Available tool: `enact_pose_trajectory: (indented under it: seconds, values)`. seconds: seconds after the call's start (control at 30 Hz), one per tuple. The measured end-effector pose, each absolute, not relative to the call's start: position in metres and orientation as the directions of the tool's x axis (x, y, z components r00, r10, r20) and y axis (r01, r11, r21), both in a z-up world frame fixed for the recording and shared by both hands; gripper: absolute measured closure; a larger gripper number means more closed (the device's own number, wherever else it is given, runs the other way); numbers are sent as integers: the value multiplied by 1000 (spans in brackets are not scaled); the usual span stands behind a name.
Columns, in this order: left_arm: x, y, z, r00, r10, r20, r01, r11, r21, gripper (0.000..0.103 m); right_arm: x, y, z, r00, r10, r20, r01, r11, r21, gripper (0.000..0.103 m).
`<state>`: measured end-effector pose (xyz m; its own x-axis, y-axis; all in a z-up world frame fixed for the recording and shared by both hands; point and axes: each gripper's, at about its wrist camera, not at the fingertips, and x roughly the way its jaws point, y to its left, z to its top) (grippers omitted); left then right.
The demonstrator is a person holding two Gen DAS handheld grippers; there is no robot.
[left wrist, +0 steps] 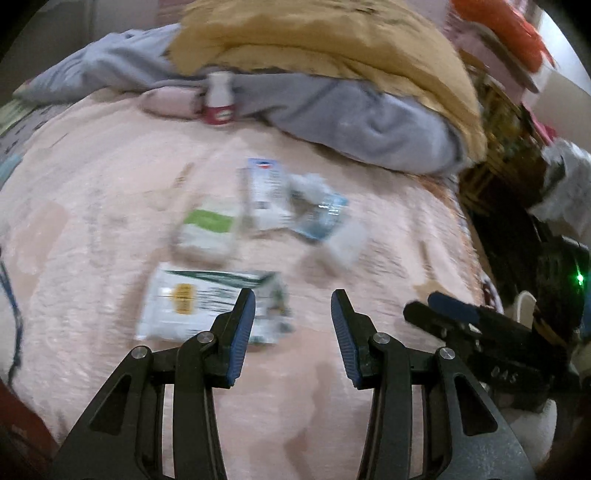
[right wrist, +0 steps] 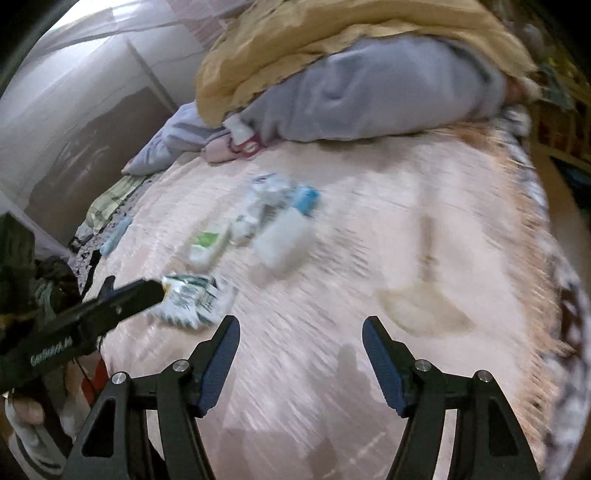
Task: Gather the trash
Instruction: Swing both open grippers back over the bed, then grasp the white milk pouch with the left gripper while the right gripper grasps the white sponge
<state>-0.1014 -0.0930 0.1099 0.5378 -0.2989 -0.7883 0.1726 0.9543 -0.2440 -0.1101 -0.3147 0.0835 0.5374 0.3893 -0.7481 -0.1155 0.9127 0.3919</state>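
Both views are smeared with motion blur. The wrappers [left wrist: 207,310] on the bed [left wrist: 92,206] streak into soft patches, print unreadable. The left gripper [left wrist: 292,334] and right gripper [right wrist: 301,363] stay crisp in their own cameras. Light is soft and dim, slightly pink on the bed, brightest from the curtain [right wrist: 110,22] at upper left of the right view. Fisheye bends the bed's edge [right wrist: 535,236]; corners go black. A green LED [left wrist: 580,277] glows at the left view's dark right side.
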Motion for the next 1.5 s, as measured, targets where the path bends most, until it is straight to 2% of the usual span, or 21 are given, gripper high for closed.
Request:
enact_pose_trajectory:
  seconds: [0.07, 0.13, 0.4, 0.6, 0.67, 0.73, 0.77, 0.8, 0.83, 0.97, 1.07, 1.27, 1.5]
  values:
    - [-96, -73, 106, 533, -285, -797, 133, 958, -254, 54, -94, -298, 81, 537, 390, -748, -123, 913, 389, 35]
    - [-92, -52, 101, 533, -272, -801, 91, 960, -266, 51, -71, -279, 77, 541, 381, -750, -116, 917, 382, 29]
    - [-71, -4, 73, 497, -228, -838, -19, 962, -273, 49, -29, -261, 58, 510, 389, -768, -87, 911, 403, 29]
    - [-62, -9, 53, 455, -242, -857, -14, 960, -278, 48, -12, -267, 41, 502, 390, -772, -35, 901, 432, 29]
    - [-61, -16, 49, 448, -251, -858, 1, 960, -281, 39, -11, -271, 39, 513, 396, -762, -32, 895, 444, 33]
    - [-58, -23, 45, 435, -260, -862, 8, 959, -285, 37, -8, -274, 40, 519, 393, -759, -32, 897, 442, 43]
    - [-57, -26, 43, 431, -266, -862, 10, 957, -290, 37, -7, -274, 40, 518, 390, -761, -33, 898, 438, 53]
    - [-56, -28, 42, 427, -269, -864, 13, 957, -291, 37, -7, -273, 40, 515, 387, -765, -35, 901, 432, 59]
    - [-57, -32, 42, 427, -268, -863, 25, 958, -286, 37, -8, -273, 40, 512, 387, -767, -42, 903, 428, 59]
    - [-64, -38, 49, 429, -357, -830, 84, 930, -357, 58, -18, -272, 48, 517, 381, -766, -82, 913, 399, 61]
    - [-71, -42, 63, 468, -360, -807, 107, 929, -353, 69, -35, -277, 62, 538, 376, -754, -112, 919, 379, 61]
    - [-88, -55, 89, 494, -403, -771, 162, 913, -374, 79, -74, -297, 89, 584, 361, -728, -130, 926, 355, 61]
    - [-112, -80, 121, 530, -444, -722, 237, 896, -376, 83, -122, -322, 115, 630, 334, -701, -118, 934, 339, 61]
